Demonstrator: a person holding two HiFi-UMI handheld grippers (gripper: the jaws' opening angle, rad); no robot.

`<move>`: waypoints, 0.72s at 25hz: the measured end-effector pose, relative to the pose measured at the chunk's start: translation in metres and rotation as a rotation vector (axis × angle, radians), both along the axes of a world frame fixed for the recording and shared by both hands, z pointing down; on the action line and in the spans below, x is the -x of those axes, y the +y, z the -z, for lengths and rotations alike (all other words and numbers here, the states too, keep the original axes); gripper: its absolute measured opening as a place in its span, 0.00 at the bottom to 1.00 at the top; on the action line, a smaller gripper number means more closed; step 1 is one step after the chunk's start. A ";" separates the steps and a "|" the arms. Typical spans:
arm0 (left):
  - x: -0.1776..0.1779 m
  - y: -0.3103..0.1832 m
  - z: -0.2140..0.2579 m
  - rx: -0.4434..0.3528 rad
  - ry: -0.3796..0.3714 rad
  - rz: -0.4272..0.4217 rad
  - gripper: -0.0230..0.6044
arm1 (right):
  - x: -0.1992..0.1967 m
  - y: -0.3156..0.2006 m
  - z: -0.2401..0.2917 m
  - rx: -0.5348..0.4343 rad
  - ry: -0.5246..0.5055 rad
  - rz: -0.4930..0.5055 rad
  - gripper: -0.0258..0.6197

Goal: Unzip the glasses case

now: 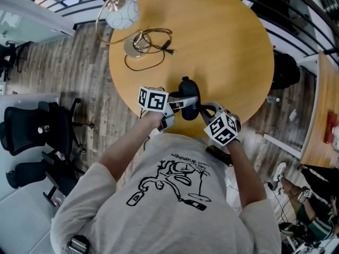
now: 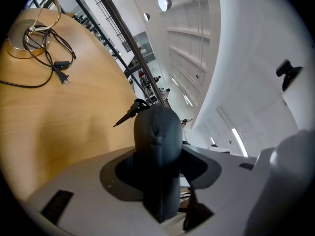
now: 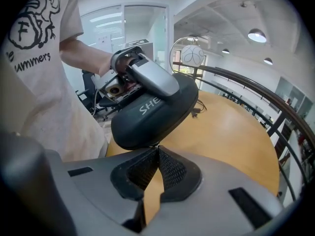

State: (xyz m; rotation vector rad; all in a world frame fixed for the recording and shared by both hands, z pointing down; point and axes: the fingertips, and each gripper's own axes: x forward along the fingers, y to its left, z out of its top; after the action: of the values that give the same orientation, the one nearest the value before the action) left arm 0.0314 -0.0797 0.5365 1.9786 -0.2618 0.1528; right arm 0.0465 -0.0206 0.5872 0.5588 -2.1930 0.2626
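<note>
Holding one item over the near edge of the round wooden table [image 1: 222, 52]; entries follow.

1. Glasses case [image 1: 188, 103]: black, soft-shelled and rounded, with white lettering beginning "SHE" on one face. It hangs above the table's near rim, clear of the top, between my two grippers. The zip seam runs up the middle of the end facing my left side and looks closed along that stretch. A slim dark tab [image 2: 127, 117] sticks out from the case's far end, towards the table.

2. Left gripper [image 2: 160, 173]: my fingers here are clamped on one end of the case, one pad on each broad face, and the case stands up between them.

3. Right gripper [image 3: 157, 154]: my fingers here are pressed together at the tips, right against the case's lower edge, on the side of the case away from the table's middle. Whether anything thin is pinched between them is too small to tell.

4. Lamp [image 1: 122, 12]: white globe shade on a thin hoop arm, with a round base [image 1: 135, 45]. It stands at the table's far left edge.

5. Black cable [image 1: 153, 49]: loosely looped beside the lamp base on the table top, with an inline switch lying nearer the table's middle.

6. Black office chair [image 1: 32, 126]: on the plank floor, well apart from the table's left side.
</note>
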 end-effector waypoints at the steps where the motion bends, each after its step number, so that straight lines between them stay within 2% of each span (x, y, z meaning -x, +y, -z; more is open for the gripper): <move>1: -0.001 0.002 -0.001 -0.005 -0.008 -0.010 0.38 | -0.001 -0.002 0.001 -0.007 0.006 0.004 0.07; 7: -0.004 0.017 -0.006 -0.013 -0.060 -0.073 0.38 | -0.004 -0.009 0.006 -0.040 0.029 0.023 0.07; 18: -0.011 0.056 -0.021 0.002 -0.096 -0.221 0.39 | -0.006 -0.018 0.011 -0.106 0.095 0.076 0.07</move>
State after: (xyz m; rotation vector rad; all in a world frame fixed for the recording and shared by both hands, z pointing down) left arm 0.0426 -0.0240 0.5570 1.9977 -0.1038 0.3903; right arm 0.0523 -0.0390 0.5758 0.5336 -2.1399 0.0780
